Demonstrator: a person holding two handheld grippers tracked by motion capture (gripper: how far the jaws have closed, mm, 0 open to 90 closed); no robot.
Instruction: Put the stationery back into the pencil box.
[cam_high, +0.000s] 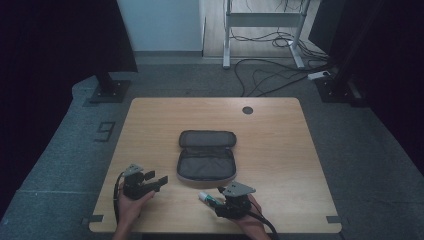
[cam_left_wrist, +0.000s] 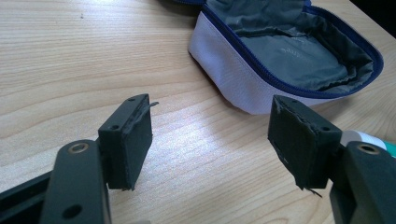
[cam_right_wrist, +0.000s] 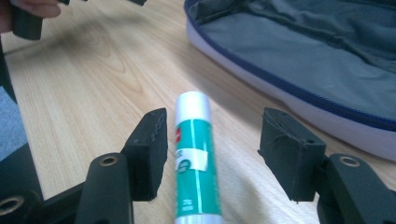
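Right gripper (cam_right_wrist: 210, 151) sits low near the table edge, jaws apart with the glue stick (cam_right_wrist: 195, 154) lying between them, pads off it. Left gripper (cam_left_wrist: 210, 140) hovers level, gaping, holding nothing, pouch (cam_left_wrist: 285, 51) just ahead of it.

Glue stick (cam_right_wrist: 194, 158): label print blurred, unreadable. Pouch (cam_left_wrist: 299, 56) lining: faint print, illegible.

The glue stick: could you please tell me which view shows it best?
The right gripper view: the glue stick lies large between the open claw's jaws, label readable. The high view shows it small; the left gripper view shows just its end.
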